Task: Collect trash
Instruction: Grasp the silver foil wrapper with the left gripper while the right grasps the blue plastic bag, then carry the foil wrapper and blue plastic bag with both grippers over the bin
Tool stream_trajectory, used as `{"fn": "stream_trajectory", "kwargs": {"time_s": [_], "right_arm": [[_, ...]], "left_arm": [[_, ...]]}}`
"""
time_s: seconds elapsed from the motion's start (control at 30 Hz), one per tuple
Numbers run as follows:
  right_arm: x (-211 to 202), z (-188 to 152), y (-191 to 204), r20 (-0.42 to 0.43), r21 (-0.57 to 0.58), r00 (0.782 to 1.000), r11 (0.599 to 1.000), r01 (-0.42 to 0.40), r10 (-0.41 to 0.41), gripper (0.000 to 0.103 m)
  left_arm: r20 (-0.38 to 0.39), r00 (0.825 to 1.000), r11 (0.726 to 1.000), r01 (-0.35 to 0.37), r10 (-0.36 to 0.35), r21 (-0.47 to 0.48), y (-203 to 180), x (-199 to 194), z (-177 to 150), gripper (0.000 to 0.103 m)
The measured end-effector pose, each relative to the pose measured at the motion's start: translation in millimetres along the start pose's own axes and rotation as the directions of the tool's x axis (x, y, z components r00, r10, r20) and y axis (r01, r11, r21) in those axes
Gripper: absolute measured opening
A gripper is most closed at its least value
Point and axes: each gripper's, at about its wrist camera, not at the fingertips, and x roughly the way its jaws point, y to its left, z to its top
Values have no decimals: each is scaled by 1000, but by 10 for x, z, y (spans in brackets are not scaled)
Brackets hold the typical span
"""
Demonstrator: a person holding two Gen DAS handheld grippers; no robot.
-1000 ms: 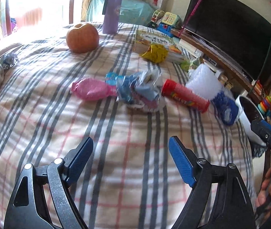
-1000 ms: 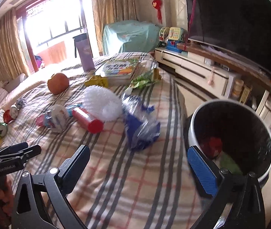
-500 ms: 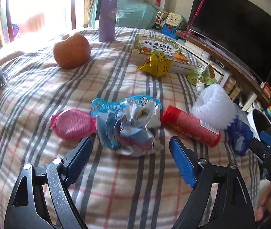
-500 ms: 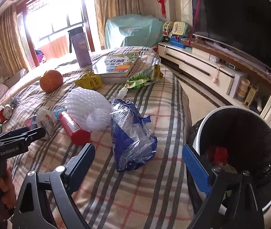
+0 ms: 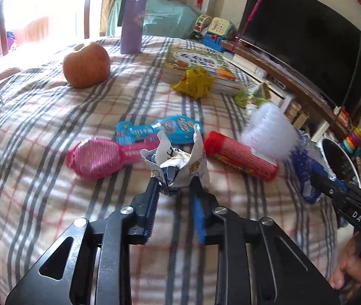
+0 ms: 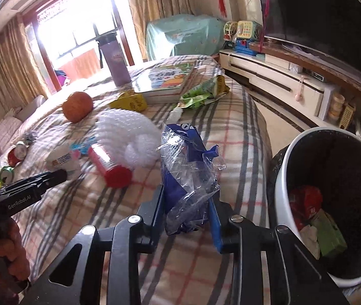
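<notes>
On the checked bed [image 5: 53,190], my left gripper [image 5: 174,190] is closing its jaws on a crumpled white wrapper [image 5: 180,164] that lies between a pink pack [image 5: 99,158] and a red tube [image 5: 239,156], its pads already pinching the paper. My right gripper [image 6: 186,211] is closing on a blue and clear plastic bag [image 6: 188,175] near the bed's edge, just beside the white bin [image 6: 282,190]. Both grippers slant down toward the bed, each held in a hand.
</notes>
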Motion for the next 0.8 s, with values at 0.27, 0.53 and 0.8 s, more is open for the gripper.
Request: {"fn": "stream_trajectory", "kwargs": {"time_s": [0.27,0.53,0.8], "right_arm": [[-288,-210,-30,11,35,1000,999,-28,27,31],[-518,-334,-63,31,51,999,999,-15,14,31],[-691,-409,-119,53,61,999,998,0,-3,31]], "left_arm": [[-3,997,996,73,-73,54,-271,-281,-206,22],[-17,992,985,129,-128,118,-612,-409,-349,22],[-20,988,974,156,-155,166,-835,-481,-402,22]]}}
